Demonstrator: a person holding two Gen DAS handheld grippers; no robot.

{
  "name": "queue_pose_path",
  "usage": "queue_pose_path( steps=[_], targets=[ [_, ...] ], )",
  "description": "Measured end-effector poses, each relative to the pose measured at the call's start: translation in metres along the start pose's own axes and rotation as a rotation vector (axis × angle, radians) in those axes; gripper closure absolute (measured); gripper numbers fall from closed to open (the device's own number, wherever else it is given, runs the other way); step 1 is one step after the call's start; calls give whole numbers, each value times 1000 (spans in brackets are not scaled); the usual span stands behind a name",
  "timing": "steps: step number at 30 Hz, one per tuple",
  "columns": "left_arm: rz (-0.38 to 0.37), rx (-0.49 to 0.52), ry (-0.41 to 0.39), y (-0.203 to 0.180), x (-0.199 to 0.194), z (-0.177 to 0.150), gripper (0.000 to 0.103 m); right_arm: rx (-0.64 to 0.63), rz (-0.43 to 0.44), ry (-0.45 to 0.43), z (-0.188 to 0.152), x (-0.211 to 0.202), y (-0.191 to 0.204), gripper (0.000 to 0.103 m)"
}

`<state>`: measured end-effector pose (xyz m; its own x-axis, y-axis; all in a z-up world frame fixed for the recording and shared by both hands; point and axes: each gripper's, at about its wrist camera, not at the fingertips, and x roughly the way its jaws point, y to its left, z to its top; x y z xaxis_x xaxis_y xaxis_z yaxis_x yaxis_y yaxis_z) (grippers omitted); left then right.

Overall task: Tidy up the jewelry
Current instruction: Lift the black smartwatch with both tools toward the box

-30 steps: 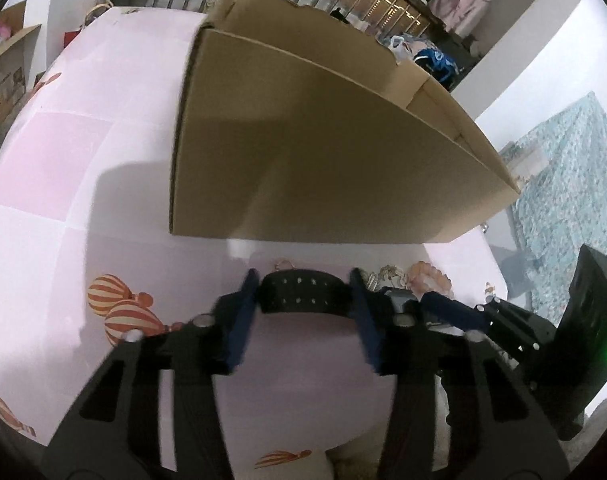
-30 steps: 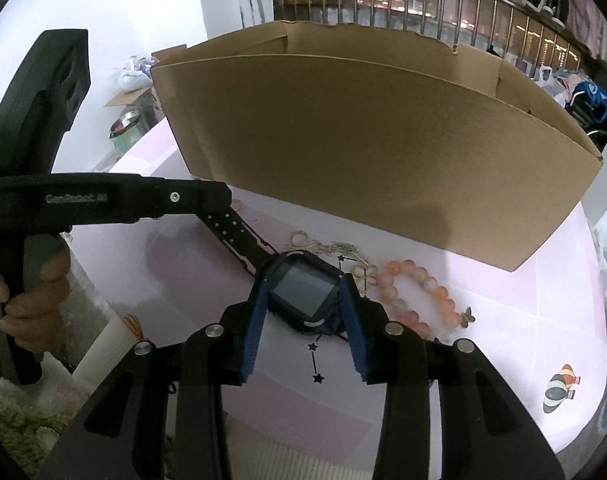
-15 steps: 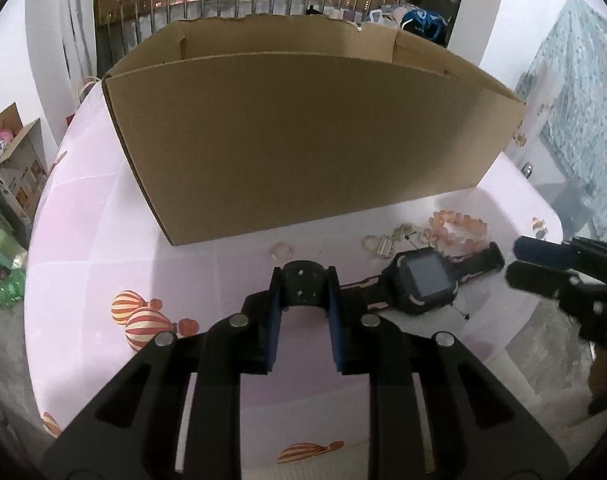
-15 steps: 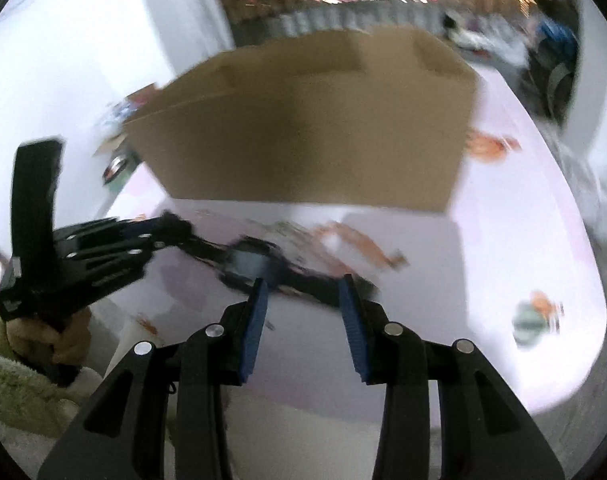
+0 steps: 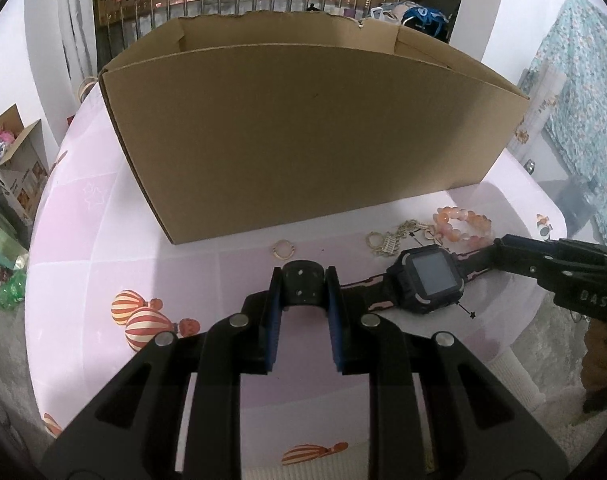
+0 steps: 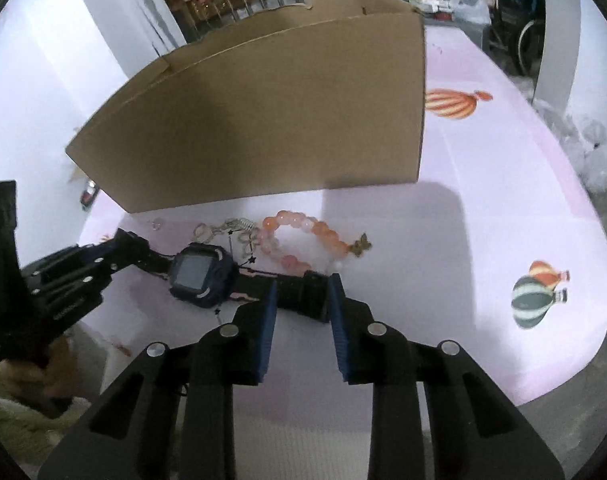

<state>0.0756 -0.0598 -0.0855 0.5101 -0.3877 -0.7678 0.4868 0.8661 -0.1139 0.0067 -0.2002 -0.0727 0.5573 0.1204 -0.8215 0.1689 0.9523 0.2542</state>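
Note:
A dark blue watch (image 5: 431, 280) with a black strap lies flat on the pink table in front of a cardboard box (image 5: 303, 132). My left gripper (image 5: 303, 282) is shut on one strap end (image 5: 305, 286). In the right wrist view the watch (image 6: 201, 276) lies to the left, and my right gripper (image 6: 303, 294) is closing on the other strap end (image 6: 307, 294), whose edges meet both blue pads. A pink bead bracelet (image 6: 303, 236), a thin pale chain (image 5: 387, 240) and a small ring (image 5: 284, 249) lie between watch and box.
The box (image 6: 271, 112) is tall and open-topped and stands close behind the jewelry. The table (image 6: 483, 208) is printed with balloons, and its rounded edge runs near both grippers. A hand (image 5: 599, 364) holds the right gripper's handle. Clutter and small boxes (image 5: 11, 168) stand on the floor at left.
The left gripper narrowed onto the strap end, and its view rolled level. The right gripper left the watch face, slid right along the strap to its far end, and narrowed its jaws.

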Motion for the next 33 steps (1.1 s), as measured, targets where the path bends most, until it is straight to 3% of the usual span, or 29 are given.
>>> queue_pose_path(
  steps=[7, 9, 22, 33],
  targets=[
    [-3, -5, 0, 1, 2, -3, 84, 7, -36, 0, 5, 1, 3, 88],
    [-5, -7, -1, 2, 1, -3, 84, 0, -47, -10, 6, -3, 3, 96],
    [-35, 13, -39, 1, -16, -5, 85, 2, -41, -59, 8, -22, 3, 100],
    [-88, 25, -102, -6, -56, -4, 86, -25, -46, -122, 8, -56, 9, 101]
  ],
)
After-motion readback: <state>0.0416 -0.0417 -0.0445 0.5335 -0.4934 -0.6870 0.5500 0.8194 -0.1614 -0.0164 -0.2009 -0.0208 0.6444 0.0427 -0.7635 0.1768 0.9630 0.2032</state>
